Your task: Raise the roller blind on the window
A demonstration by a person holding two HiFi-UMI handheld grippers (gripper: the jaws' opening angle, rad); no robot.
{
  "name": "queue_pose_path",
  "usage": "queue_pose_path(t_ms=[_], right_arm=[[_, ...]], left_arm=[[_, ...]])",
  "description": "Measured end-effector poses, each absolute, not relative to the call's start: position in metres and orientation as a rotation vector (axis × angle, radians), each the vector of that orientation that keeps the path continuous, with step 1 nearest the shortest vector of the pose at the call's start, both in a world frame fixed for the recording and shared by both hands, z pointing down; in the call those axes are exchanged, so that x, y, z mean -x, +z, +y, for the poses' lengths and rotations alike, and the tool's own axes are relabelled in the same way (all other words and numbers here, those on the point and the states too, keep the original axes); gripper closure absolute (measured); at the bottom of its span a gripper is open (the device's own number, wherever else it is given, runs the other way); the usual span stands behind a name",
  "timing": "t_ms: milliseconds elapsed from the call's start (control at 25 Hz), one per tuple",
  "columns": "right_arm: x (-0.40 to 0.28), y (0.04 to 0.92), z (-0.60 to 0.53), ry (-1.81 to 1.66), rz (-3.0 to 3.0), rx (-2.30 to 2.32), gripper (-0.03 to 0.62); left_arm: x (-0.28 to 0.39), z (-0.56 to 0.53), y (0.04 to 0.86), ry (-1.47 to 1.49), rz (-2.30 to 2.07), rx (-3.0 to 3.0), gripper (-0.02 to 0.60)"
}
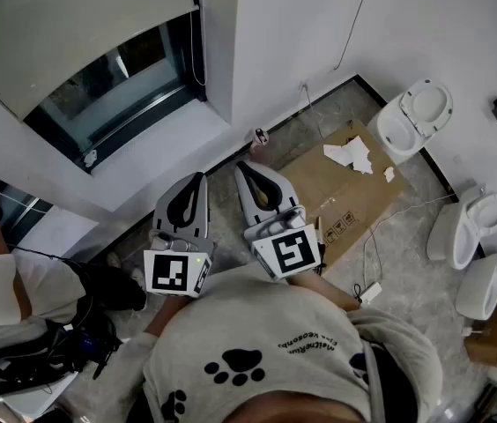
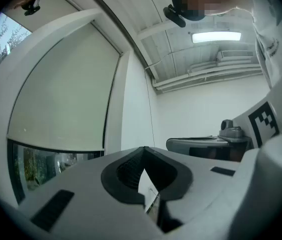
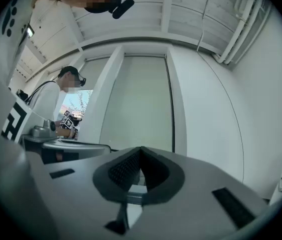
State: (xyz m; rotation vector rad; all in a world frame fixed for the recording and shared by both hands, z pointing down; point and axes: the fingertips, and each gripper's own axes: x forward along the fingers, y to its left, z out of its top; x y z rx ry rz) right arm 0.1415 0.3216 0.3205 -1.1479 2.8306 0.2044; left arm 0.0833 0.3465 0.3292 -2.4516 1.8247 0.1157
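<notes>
Left gripper [image 1: 199, 180], right gripper [image 1: 241, 166], fingers [image 2: 123, 171] closed on nothing, roller blind [image 1: 68, 25] well apart beyond them

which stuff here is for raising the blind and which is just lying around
For the job: roller blind, window, pull cord, left gripper and right gripper, both shut and empty.
Just lying about: cardboard sheet, paper scraps on it, toilets.
</notes>
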Motion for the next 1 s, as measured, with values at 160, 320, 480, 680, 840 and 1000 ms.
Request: queue_pose_path(t_ms=[160, 320, 480, 680, 840, 1000], right_arm=[[-0.134, 0.324, 0.329, 0.218, 2.810, 1.196, 0.585], [-0.132, 0.325, 0.332, 0.227, 2.800, 1.245, 0.585], [-0.138, 0.321, 0.323, 0.187, 2.761, 1.269, 0.585], [-0.144, 0.321, 0.299, 0.149, 2.723, 1.314, 0.585], [-0.135, 0.327, 0.271, 0.169, 2.744, 1.309, 0.585], [-0.123, 0.332, 0.228, 0.170, 2.766, 1.291, 0.585]], left_arm=[[-0.073, 0.354, 0.337, 0.105, 1.819, 2.465, 0.574], [-0.065, 0.354, 0.339, 0.111, 1.817, 2.475, 0.574], [-0.064, 0.347, 0.335, 0.124, 1.816, 2.478, 0.574], [-0.065, 0.327, 0.335, 0.108, 1.802, 2.488, 0.574], [-0.062, 0.298, 0.338, 0.110, 1.800, 2.501, 0.574], [-0.055, 0.256, 0.341, 0.115, 1.797, 2.504, 0.574]])
